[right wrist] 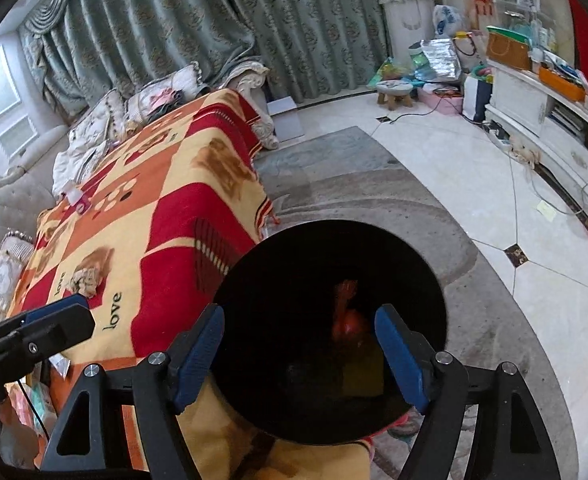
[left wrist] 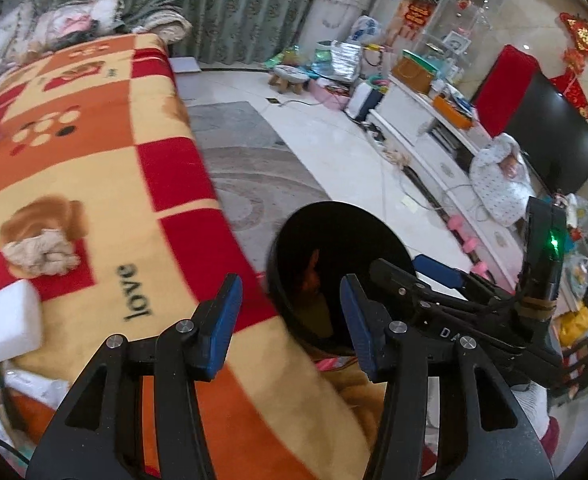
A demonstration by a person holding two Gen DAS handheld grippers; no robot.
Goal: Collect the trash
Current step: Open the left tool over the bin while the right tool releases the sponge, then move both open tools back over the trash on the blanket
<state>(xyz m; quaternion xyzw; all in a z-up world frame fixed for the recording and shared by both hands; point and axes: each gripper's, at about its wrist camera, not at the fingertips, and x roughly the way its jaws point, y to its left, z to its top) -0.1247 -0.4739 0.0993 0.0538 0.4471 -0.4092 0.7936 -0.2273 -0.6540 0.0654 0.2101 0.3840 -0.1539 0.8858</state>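
- On the blanket (left wrist: 105, 184), left of the black bin (left wrist: 334, 272), you have one white foam block (left wrist: 7, 326) and one crumpled beige tissue wad (left wrist: 41, 252).
- The bin's round mouth faces up; reddish scraps lie inside.
- Your left gripper (left wrist: 291, 324) gapes empty beside the bin.
- Your right gripper (right wrist: 300, 356) hangs open, empty, over it.
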